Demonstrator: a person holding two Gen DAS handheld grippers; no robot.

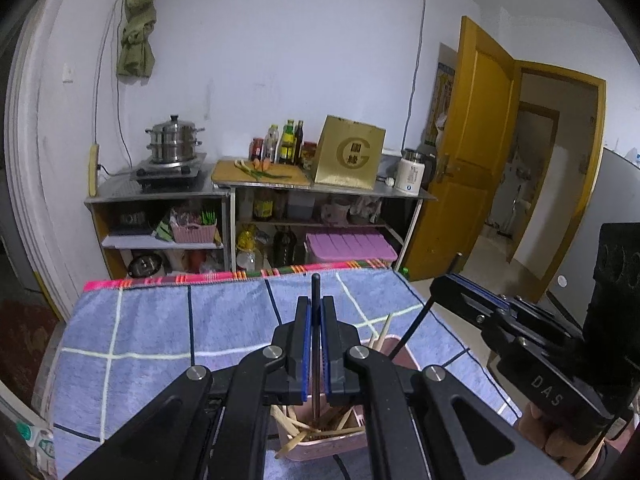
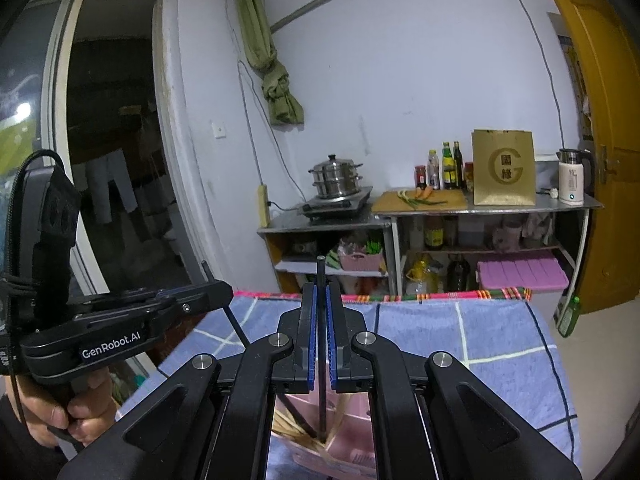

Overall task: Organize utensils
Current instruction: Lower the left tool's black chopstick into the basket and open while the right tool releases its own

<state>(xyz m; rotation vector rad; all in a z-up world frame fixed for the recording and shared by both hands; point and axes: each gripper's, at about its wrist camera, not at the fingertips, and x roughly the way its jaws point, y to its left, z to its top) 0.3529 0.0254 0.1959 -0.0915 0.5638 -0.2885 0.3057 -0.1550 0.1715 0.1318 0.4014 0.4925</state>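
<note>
Left claw (image 1: 316, 312) is clamped on a black chopstick (image 1: 315, 344), its tip down in the pink holder (image 1: 394, 350) on the tabletop (image 1: 160, 320). Right claw (image 2: 321, 304) grips another black chopstick (image 2: 321, 344) over it. Wooden chopsticks (image 1: 296, 430) already inside, so probably nearly done.

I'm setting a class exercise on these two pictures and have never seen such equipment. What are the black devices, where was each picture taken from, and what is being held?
No robot here: a person holds a hand-held gripper in each hand, each with a forward-looking camera. One view looks along the left hand-held gripper, the other along the right hand-held gripper. Each is shut on a black chopstick, standing over a pink container of wooden chopsticks on a blue checked cloth.
</note>
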